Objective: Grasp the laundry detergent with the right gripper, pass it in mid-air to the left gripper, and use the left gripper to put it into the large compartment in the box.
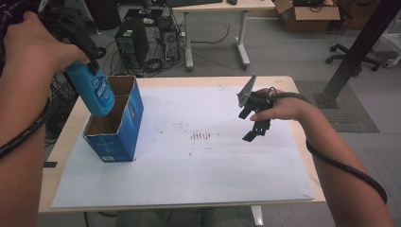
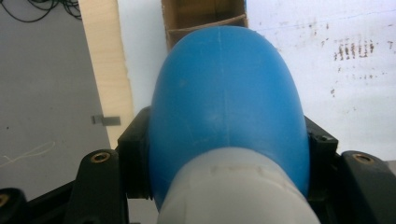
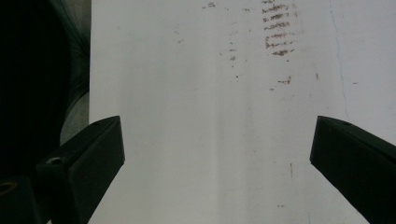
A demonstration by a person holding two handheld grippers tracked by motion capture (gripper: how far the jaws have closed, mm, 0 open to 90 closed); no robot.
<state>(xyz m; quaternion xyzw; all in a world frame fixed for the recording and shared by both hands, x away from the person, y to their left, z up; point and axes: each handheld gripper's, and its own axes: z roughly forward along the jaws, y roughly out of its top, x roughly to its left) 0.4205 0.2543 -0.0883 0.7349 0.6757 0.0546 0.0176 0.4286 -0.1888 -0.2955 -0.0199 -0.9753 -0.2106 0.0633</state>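
High view: one blue bottle point(image 1: 96, 92) in left tongs point(image 1: 93, 56), bottom end over one open blue box point(image 1: 118, 124) with two compartments on tabletop point(image 1: 283, 82). Left gripper view: tongs clamp bottle. Right gripper view: right tongs point(image 3: 217, 154) open, empty.

The left tool point(image 1: 92, 56) grips a blue bottle point(image 1: 96, 92), tilted bottom-down over the open blue carton point(image 1: 124, 124) on the bench point(image 1: 189, 170). The right tool point(image 1: 255, 130) hovers well apart, above the white sheet point(image 1: 198, 161).
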